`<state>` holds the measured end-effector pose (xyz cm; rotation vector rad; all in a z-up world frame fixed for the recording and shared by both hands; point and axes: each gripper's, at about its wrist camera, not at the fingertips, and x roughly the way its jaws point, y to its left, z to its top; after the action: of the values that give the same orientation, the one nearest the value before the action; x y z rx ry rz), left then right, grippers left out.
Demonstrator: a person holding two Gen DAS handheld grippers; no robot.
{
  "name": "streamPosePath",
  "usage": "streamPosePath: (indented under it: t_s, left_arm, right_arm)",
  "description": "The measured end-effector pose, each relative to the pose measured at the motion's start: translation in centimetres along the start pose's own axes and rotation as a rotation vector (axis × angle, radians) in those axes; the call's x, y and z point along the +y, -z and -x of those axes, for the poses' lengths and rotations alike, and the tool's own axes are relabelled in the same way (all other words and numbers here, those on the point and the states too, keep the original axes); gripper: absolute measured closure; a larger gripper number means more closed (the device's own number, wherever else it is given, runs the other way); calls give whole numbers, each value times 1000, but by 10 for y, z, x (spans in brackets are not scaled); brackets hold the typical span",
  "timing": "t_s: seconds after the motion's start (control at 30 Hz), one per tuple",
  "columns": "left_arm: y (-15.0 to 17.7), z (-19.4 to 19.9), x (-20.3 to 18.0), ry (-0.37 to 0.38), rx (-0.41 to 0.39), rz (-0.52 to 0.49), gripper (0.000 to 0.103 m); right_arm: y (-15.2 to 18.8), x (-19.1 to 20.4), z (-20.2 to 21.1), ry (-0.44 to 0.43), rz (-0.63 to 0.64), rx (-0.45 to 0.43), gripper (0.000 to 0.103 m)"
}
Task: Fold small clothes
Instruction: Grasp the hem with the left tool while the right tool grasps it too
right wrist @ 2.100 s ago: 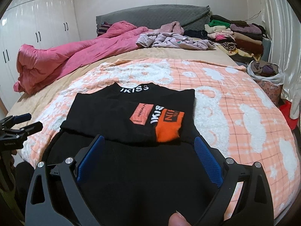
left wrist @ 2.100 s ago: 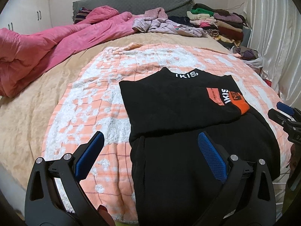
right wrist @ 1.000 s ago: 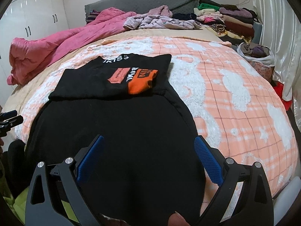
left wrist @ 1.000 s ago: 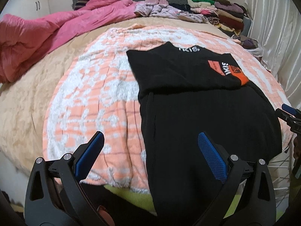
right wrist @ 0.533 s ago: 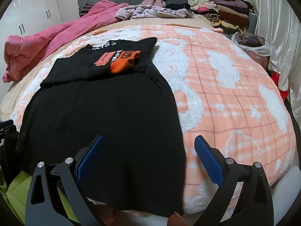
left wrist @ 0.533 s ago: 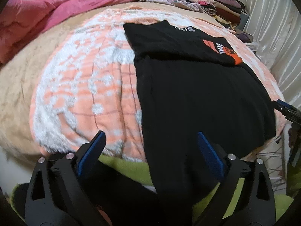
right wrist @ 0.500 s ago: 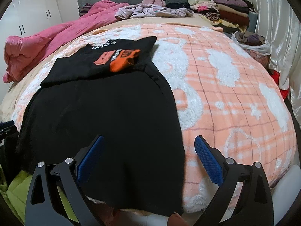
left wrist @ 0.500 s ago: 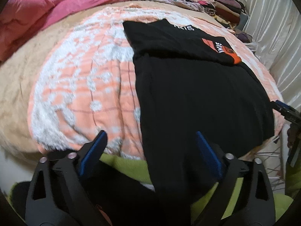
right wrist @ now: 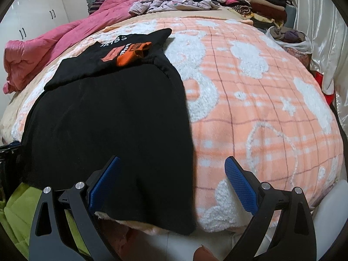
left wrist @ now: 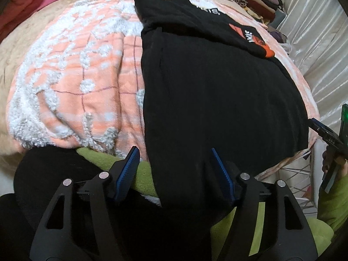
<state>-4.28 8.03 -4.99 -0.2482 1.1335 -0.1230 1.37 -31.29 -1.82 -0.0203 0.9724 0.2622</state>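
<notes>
A black sweatshirt (left wrist: 217, 87) (right wrist: 108, 119) with an orange patch (left wrist: 261, 43) (right wrist: 130, 54) lies on the peach blanket, its top part folded down over the body. Its near hem hangs over the bed's edge. My left gripper (left wrist: 175, 174) points down at the hem's left corner. Its jaws are closing, the cloth's edge lies between them, and the pads are not pressing on it. My right gripper (right wrist: 173, 184) stands open and wide over the hem's right corner, with cloth between the fingers but not pinched. The right gripper's tip (left wrist: 319, 128) shows at the left wrist view's right edge.
The peach fleece blanket (right wrist: 261, 108) covers the bed. A pink duvet (right wrist: 54, 43) lies at the far left, with loose clothes (right wrist: 169, 2) and a stack of folded clothes (right wrist: 250, 2) at the head. A bag (right wrist: 289, 37) and a white curtain (left wrist: 315, 43) stand to the right. A person's green sleeve (left wrist: 332, 195) is close by.
Both grippers have sunk and tilted down toward the near hem at the bed's edge. The left jaws have narrowed around the hem's corner. The right jaws stay wide.
</notes>
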Motion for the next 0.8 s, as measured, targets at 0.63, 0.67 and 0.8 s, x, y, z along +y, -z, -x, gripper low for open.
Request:
streamPosePath:
  t_s: [0.63,0.67,0.8]
  left_arm:
    - [-5,-23,-5,-33,23,9,55]
    - [-5,-23,-4,-40,19,16,66]
    - [-6,-14,2,-11,-1,37,86]
  right_arm:
    - [21,-8,-12,-126,-9,72,80]
    - [20,-7,-11,-133,-5,69,84]
    - [16,-7,-2,-153,4,54,94]
